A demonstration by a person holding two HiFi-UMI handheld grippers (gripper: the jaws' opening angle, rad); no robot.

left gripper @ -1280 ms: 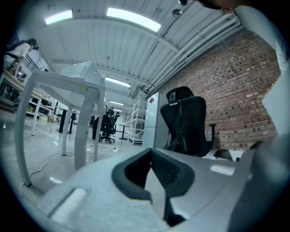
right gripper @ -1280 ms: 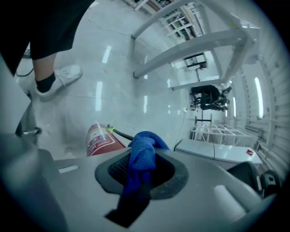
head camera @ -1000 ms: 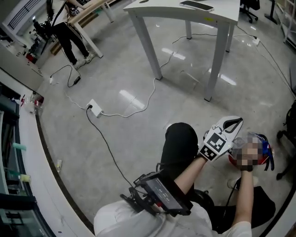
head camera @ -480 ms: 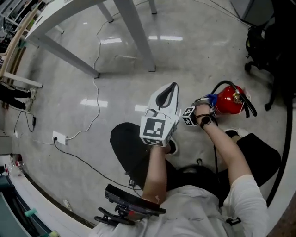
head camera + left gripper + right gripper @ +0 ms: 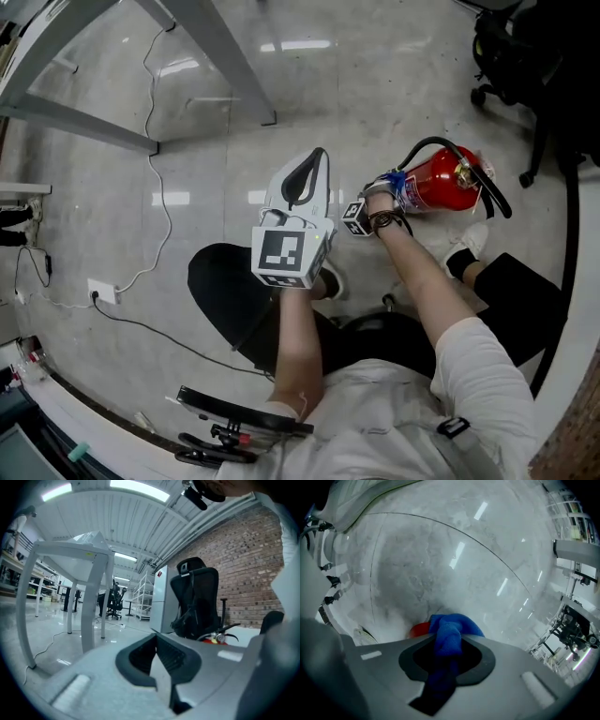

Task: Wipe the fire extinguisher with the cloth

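I log: fire extinguisher (image 5: 441, 183) on floor (image 5: 112, 216), right of left gripper (image 5: 314, 159); cloth (image 5: 449, 632) between right gripper (image 5: 394, 186) jaws, against it; table leg (image 5: 230, 61) beyond.

A: We see the fire extinguisher (image 5: 439, 180) at the upper right of the head view — bright red, with a black hose arching over it.

B: The cloth (image 5: 450, 634) looks deep blue to us, with a sliver of that red behind it.

A: We make the right gripper (image 5: 449, 644) pale grey with black jaw lining. The left gripper (image 5: 317, 164) is the same, and its cube has a black-and-white square marker.

B: We'd call the floor (image 5: 216, 141) light grey, faintly mottled, streaked with white glare. The table leg (image 5: 225, 70) is grey-white.

A: At the right of the left gripper view we see a red-brown brick wall (image 5: 243, 559) — and a black chair (image 5: 194, 597).
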